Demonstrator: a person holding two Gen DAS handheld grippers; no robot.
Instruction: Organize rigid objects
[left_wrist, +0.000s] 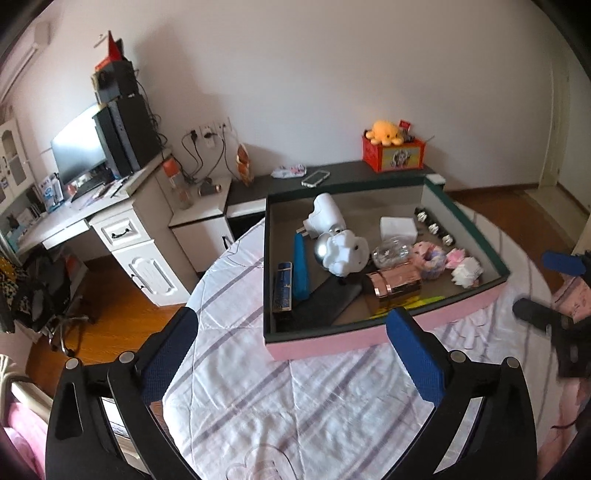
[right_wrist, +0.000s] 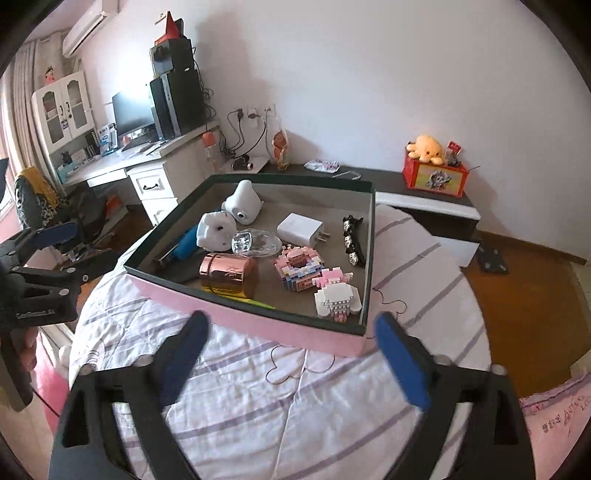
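An open box with pink outer walls (left_wrist: 332, 341) (right_wrist: 258, 325) lies on a striped white quilt (left_wrist: 295, 398). Inside it are a rose-gold tin (left_wrist: 393, 282) (right_wrist: 229, 275), a white toy elephant (left_wrist: 345, 254), a blue case (left_wrist: 301, 269), a white charger (right_wrist: 301, 229), a pink block-built ring (right_wrist: 299, 266), a white block figure (right_wrist: 338, 297) and a black jewelled clip (right_wrist: 352, 240). My left gripper (left_wrist: 291, 332) hangs open before the box's near wall, holding nothing. My right gripper (right_wrist: 291, 321) is open and bare too, at the box's right front corner.
Behind the bed runs a dark shelf (left_wrist: 351, 173) with a phone (left_wrist: 315, 178) and a red box topped by a yellow plush octopus (left_wrist: 386, 133). A white desk (left_wrist: 92, 218) with a monitor and computer tower stands far left, a chair beside it. Wooden floor surrounds the bed.
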